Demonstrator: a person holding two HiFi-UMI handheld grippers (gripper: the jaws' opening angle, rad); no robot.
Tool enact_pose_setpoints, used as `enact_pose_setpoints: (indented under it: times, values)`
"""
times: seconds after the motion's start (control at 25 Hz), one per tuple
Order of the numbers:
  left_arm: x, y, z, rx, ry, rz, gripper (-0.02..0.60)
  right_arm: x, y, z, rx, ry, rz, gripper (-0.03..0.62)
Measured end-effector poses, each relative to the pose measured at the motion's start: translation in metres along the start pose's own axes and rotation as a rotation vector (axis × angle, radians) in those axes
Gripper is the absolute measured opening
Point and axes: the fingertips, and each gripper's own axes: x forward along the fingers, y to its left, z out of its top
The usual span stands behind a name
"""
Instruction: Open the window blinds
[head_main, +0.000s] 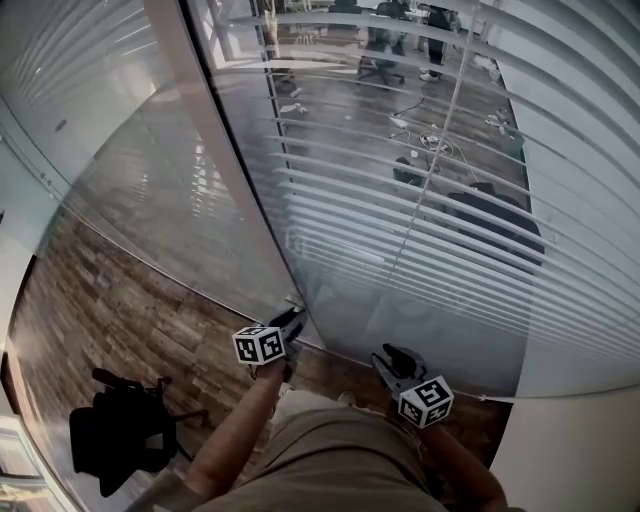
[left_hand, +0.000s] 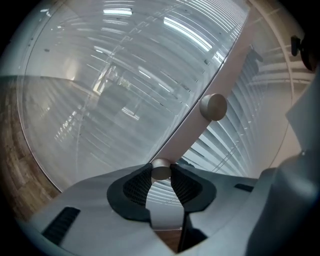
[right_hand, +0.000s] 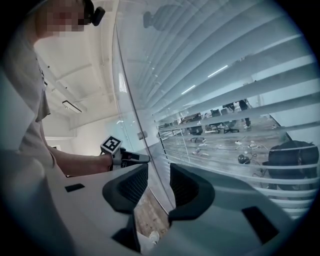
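White slatted blinds hang behind glass on the right of a pale upright frame; their slats are tilted so the room beyond shows through. On the frame sit two round metal knobs. My left gripper is shut on the lower knob, its dark pads pressing either side; the upper knob is free. In the head view the left gripper touches the frame low down. My right gripper hangs close to the glass with its jaws apart and nothing between them.
Another pane with blinds lies left of the frame. A black chair stands on the wood floor at lower left. A white wall closes the lower right. The person's arm reaches across.
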Motion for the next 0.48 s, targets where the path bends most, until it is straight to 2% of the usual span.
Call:
enact_pose_setpoints:
  times: [0.24, 0.48]
  values:
    - [0.0018, -0.0006, 0.0091, -0.080, 0.002, -0.032, 0.135, 0.0030, -0.0029, 0.0099, 0.000, 0.001, -0.001, 0.137]
    - [0.0004, -0.0018, 0.0057, -0.165, -0.005, -0.091, 0.134, 0.0015, -0.0018, 0.0029, 0.003, 0.002, -0.004, 0.137]
